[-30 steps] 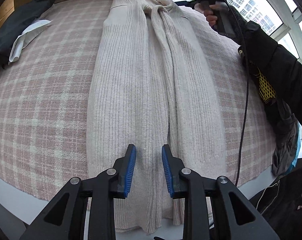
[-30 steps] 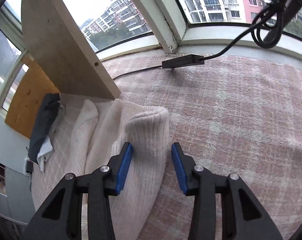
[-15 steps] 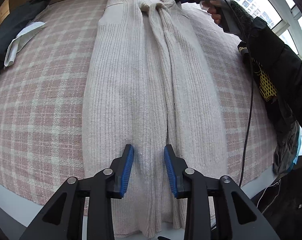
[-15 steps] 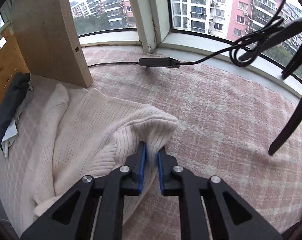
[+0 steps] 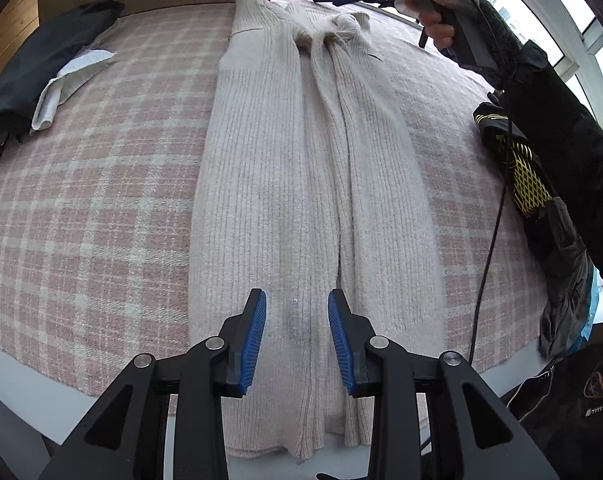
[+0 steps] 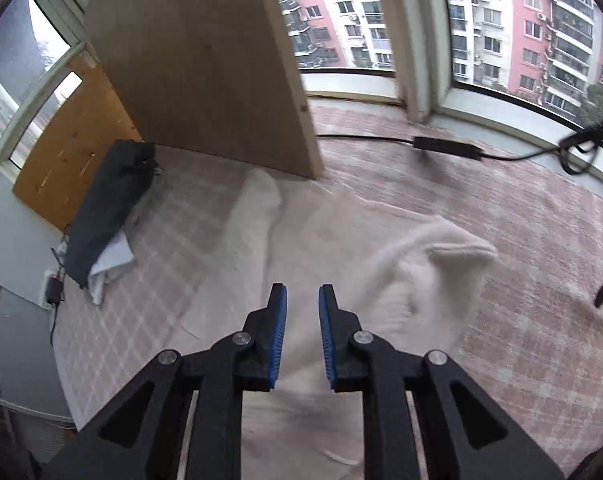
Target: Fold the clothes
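— What's laid out there?
— One pink plaid blanket [image 5: 101,208] covers the surface, and one cream ribbed sweater [image 5: 269,184] lies along it, both sleeves folded in over the body, hem hanging off the near edge.
— Do both cameras give you that?
— No. The left wrist view takes in its whole length; the right wrist view only has the collar end, blurred, with a sleeve cuff [image 6: 457,248] bunched up. That view adds a wooden board [image 6: 205,64] standing on the blanket and one black cable box [image 6: 447,147] by the window.
— The grippers?
— Left gripper [image 5: 297,340] hovers over the hem, pads apart, nothing pinched. Right gripper [image 6: 302,336] has a narrow gap that's widening; I think it's clear of the knit, though the blur makes that hard to swear to.
— Anything else?
— One dark bundle [image 5: 41,68] with white cloth at the far left edge. No lettering I can read.
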